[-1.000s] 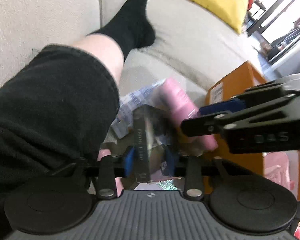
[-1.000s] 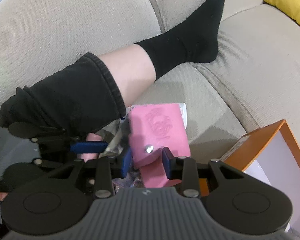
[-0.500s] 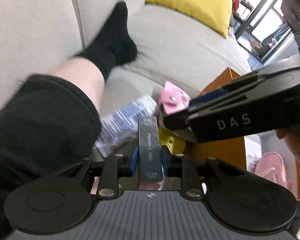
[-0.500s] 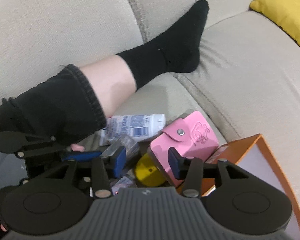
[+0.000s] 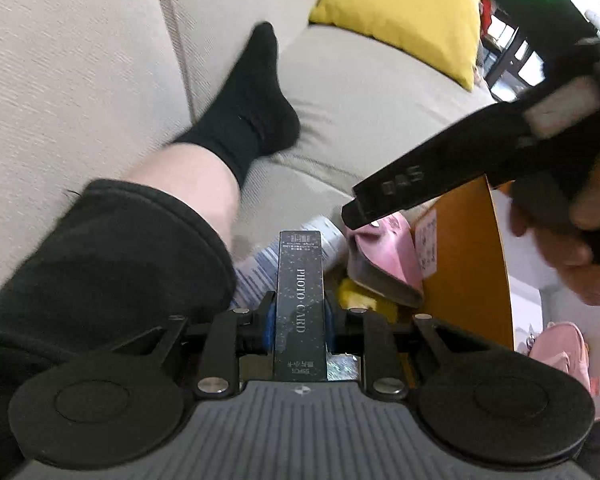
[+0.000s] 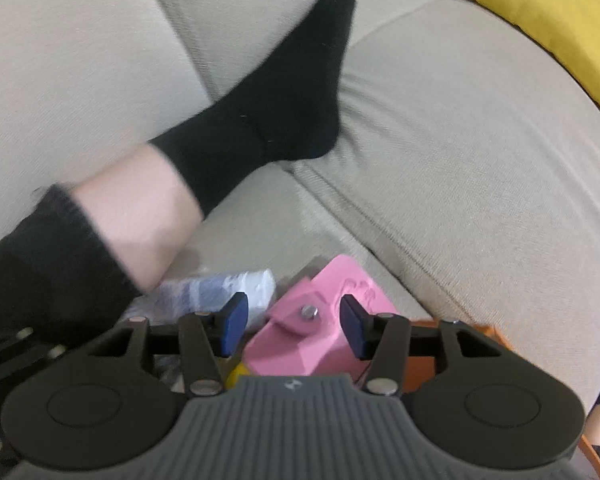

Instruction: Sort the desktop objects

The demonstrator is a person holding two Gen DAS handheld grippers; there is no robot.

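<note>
My left gripper (image 5: 299, 322) is shut on a black "PHOTO CARD" box (image 5: 300, 292), held upright between its blue pads. My right gripper (image 6: 293, 322) is open and empty above a pink snap wallet (image 6: 320, 320). The wallet lies on the sofa against an orange box (image 5: 464, 264); it also shows in the left wrist view (image 5: 388, 256). A white tube with blue print (image 6: 220, 290) lies left of the wallet, also seen in the left wrist view (image 5: 260, 268). A yellow item (image 5: 358, 298) sits under the wallet. The right gripper's body (image 5: 460, 168) reaches in from the right.
A leg in a black sock (image 6: 284, 96) and black trousers (image 5: 100, 264) lies across the beige sofa (image 6: 460, 140) at the left. A yellow cushion (image 5: 404, 4) rests at the far right. The orange box has a white inside (image 5: 540, 288) and a pink item (image 5: 560, 348).
My right gripper opened and let go of the pink wallet, which now lies beside the orange box, and pulled back. My left gripper lifted the photo card box and holds it steadier.
</note>
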